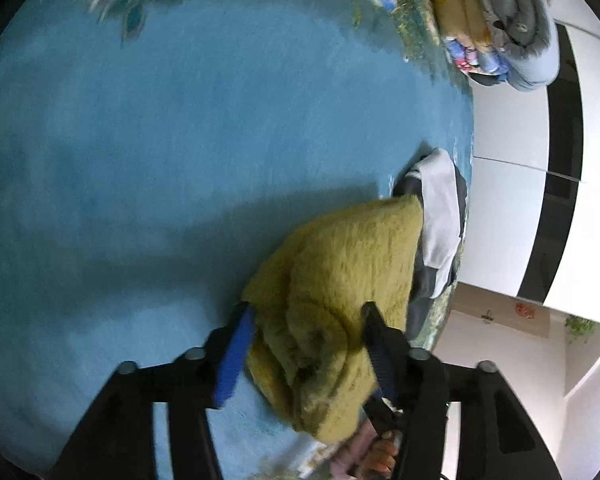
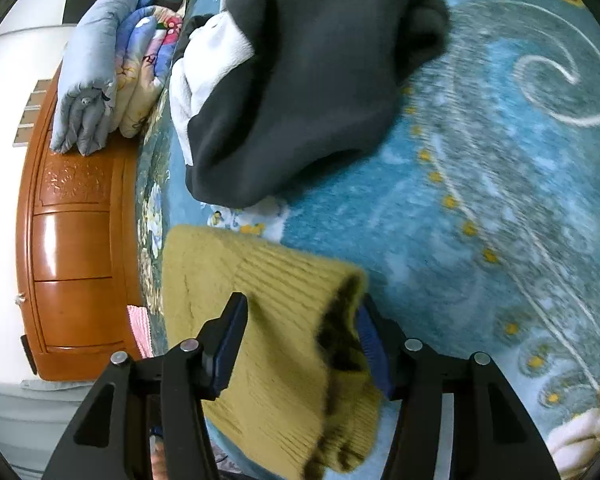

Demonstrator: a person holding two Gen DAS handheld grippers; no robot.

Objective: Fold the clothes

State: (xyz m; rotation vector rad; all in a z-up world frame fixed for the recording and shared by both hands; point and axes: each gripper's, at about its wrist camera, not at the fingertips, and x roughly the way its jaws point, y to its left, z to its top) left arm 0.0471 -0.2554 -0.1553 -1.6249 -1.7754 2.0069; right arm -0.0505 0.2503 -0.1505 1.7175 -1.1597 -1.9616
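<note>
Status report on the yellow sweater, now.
Left gripper and right gripper both straddle the yellow sweater, jaws wide. Sweater bunched on the blue bedspread. Dark garment lies beyond, apart.

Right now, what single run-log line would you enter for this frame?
task: fold clothes | left gripper: around yellow-green sweater | right gripper: around same sweater's ribbed end | surface: blue bedspread | nearby: dark garment
</note>
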